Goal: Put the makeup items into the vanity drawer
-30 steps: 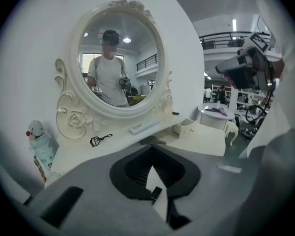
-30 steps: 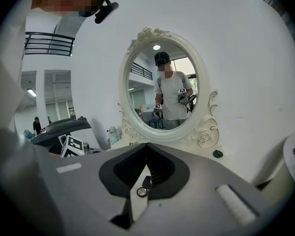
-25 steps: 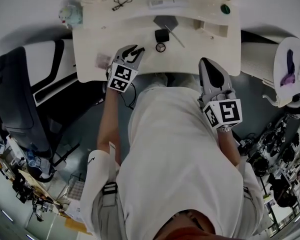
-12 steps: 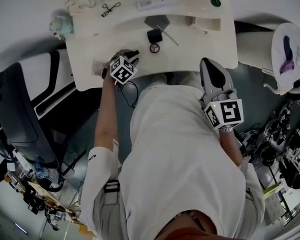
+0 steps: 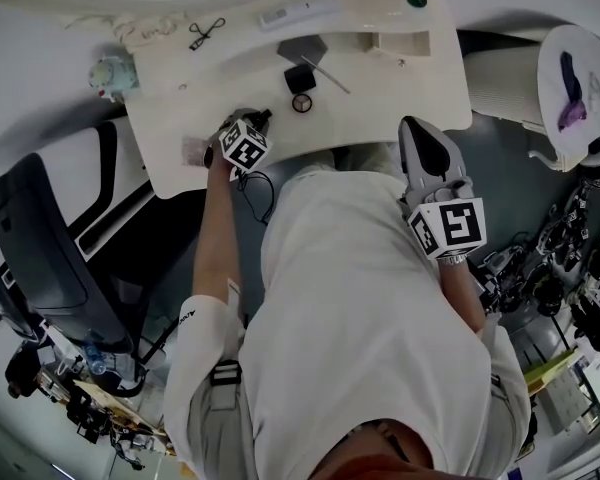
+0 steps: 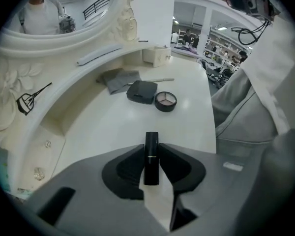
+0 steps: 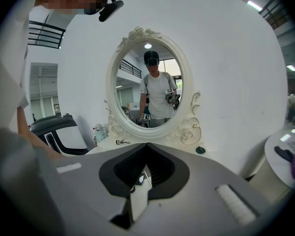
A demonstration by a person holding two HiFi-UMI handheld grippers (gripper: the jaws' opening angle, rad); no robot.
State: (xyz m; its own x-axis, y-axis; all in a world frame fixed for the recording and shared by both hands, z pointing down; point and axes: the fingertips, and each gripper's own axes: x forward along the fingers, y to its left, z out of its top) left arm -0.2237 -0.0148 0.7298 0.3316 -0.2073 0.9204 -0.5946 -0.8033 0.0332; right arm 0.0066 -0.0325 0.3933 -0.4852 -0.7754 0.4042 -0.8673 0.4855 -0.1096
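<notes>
- The white vanity top (image 5: 400, 88) lies under and ahead of the left gripper (image 6: 151, 146). No view shows me an open drawer.
- The oval mirror (image 7: 147, 90) stands far beyond the right gripper (image 7: 147, 145), which hangs at my side off the table edge, tips together on nothing.
- The left gripper's jaws are closing at a narrow setting, with the lipstick (image 6: 151, 166) upright between the pads and touching both.
- A dark flat case (image 6: 142, 91) and a round open compact (image 6: 165, 101) sit side by side, well ahead of the left tips.
- The lipstick is the task's thing in hand. I judge it light, rigid, and smooth enough to slip or twist.
- I would clamp it across the middle of the barrel, around the thin seam, so the cap cannot pull off. A modest squeeze should do.
</notes>
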